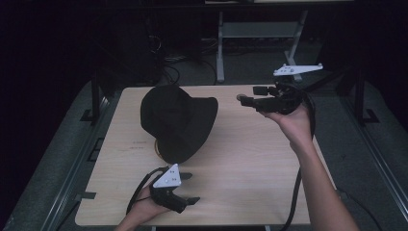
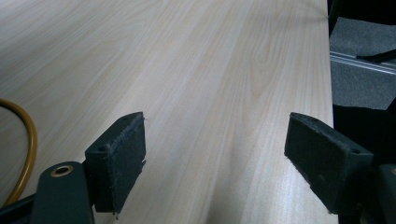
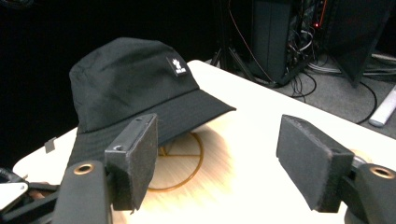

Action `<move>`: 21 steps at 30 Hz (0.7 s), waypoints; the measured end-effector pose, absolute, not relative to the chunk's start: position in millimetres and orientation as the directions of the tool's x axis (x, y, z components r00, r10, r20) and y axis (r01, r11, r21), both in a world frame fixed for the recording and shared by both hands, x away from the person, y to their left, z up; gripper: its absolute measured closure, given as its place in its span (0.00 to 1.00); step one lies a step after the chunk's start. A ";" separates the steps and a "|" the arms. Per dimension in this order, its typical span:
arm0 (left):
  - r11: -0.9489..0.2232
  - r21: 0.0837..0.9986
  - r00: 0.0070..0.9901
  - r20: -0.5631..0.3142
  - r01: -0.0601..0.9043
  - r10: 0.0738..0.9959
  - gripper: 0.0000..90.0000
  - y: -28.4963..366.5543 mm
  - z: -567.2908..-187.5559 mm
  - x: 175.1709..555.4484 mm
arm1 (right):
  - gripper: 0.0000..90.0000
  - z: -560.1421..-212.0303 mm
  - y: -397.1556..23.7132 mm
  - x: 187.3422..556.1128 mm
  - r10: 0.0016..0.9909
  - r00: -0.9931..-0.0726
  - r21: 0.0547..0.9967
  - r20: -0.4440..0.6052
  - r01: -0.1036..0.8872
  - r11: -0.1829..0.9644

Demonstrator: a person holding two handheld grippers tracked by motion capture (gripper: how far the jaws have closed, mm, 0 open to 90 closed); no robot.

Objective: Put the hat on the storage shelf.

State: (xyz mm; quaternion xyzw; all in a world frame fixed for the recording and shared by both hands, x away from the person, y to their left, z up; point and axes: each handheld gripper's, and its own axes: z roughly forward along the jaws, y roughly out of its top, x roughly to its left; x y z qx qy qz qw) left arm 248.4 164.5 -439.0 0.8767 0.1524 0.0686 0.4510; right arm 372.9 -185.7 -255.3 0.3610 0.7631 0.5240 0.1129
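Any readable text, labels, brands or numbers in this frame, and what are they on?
Small black label with white logo and a line of lettering, on the black bucket hat: too small to read.
Faint reddish marks on the wooden table beside the hat, high view: too blurred to read.
Nothing else legible.

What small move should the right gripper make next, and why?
Probably ease the right gripper further toward the black bucket hat. Its jaws stand open with nothing between them and point at the brim, which is propped on a gold wire stand, apart from the pads.
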 end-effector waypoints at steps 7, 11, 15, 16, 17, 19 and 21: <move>-0.552 0.811 0.945 -0.006 0.196 0.327 0.22 165.1 -438.7 248.9 | 0.29 -266.8 -195.2 366.5 0.675 -0.704 0.875 0.222 0.449 0.180; -0.556 0.808 0.945 -0.002 0.193 0.326 0.22 165.1 -438.5 248.7 | 0.28 -272.7 -199.8 361.2 0.679 -0.697 0.872 0.228 0.457 0.177; -0.560 0.806 0.946 0.002 0.191 0.325 0.22 165.0 -438.2 248.4 | 0.28 -277.9 -204.9 355.5 0.683 -0.695 0.873 0.224 0.455 0.176; -0.561 0.806 0.946 0.003 0.191 0.325 0.22 164.8 -438.3 248.3 | 0.28 -280.0 -206.5 354.0 0.684 -0.694 0.873 0.225 0.456 0.175; -0.561 0.806 0.946 0.004 0.190 0.325 0.22 164.5 -438.2 248.1 | 0.28 -281.6 -207.5 352.5 0.685 -0.692 0.871 0.229 0.460 0.173; -0.560 0.807 0.946 0.006 0.186 0.324 0.22 164.6 -438.0 248.0 | 0.28 -285.1 -209.3 350.6 0.686 -0.691 0.870 0.230 0.462 0.174; -0.556 0.809 0.945 0.002 0.192 0.328 0.22 164.5 -438.1 247.9 | 0.28 -289.1 -211.4 348.4 0.687 -0.688 0.868 0.234 0.466 0.172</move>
